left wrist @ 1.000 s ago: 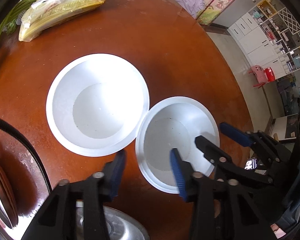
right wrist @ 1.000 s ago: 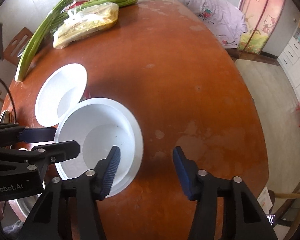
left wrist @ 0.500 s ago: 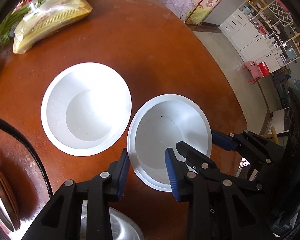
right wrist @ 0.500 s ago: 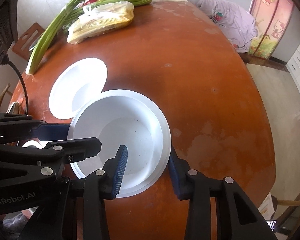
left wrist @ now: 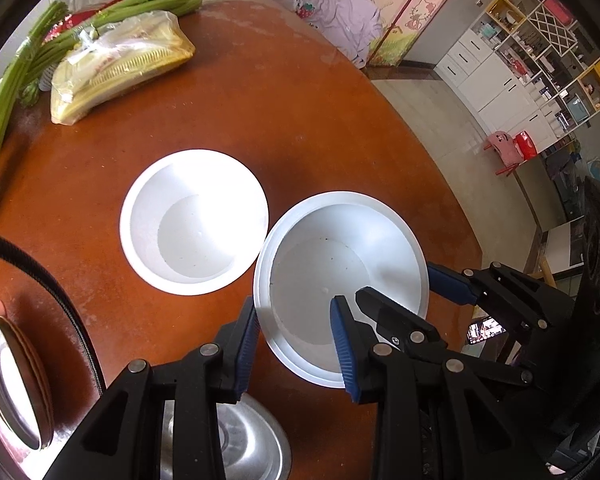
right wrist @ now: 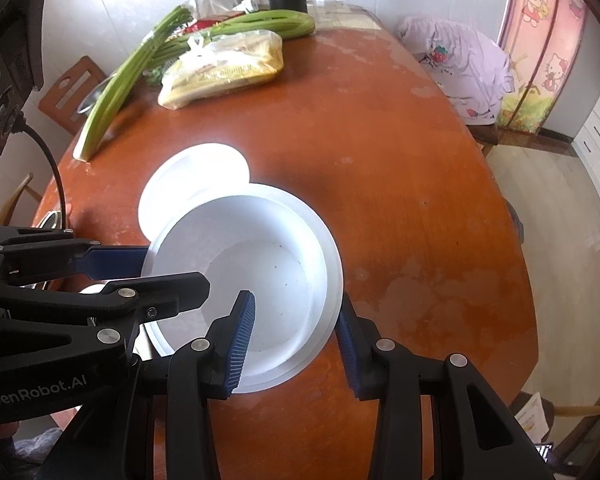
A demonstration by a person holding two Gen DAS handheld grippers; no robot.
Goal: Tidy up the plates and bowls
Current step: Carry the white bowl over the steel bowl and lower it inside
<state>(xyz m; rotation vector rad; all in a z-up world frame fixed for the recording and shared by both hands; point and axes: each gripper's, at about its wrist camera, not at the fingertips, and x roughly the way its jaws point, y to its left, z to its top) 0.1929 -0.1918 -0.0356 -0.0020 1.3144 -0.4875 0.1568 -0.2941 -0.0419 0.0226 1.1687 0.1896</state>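
My two grippers share one white bowl [left wrist: 340, 276], seen in the right wrist view as white bowl [right wrist: 260, 272]. The left gripper [left wrist: 296, 344] is shut on its near left rim, one pad inside and one outside. On the opposite rim, the right gripper [right wrist: 294, 338] is shut the same way. The bowl hangs slightly above the brown table [left wrist: 300, 100], and its edge overlaps a second white bowl [left wrist: 194, 216], which rests on the table. That second white bowl [right wrist: 192, 176] lies just behind the held one. The right gripper's fingers [left wrist: 448, 282] show at the right of the left wrist view.
A metal bowl [left wrist: 240, 440] sits below my left gripper, and stacked plates [left wrist: 12, 380] stand at the left edge. A black cable [left wrist: 60, 300] crosses the table's left side. A yellow food bag [left wrist: 120, 64] and green stalks [left wrist: 4, 88] lie at the far end.
Both grippers closed on the near bowl's rim from opposite sides. The bowl then rose off the table, and its edge now covers part of the other bowl.
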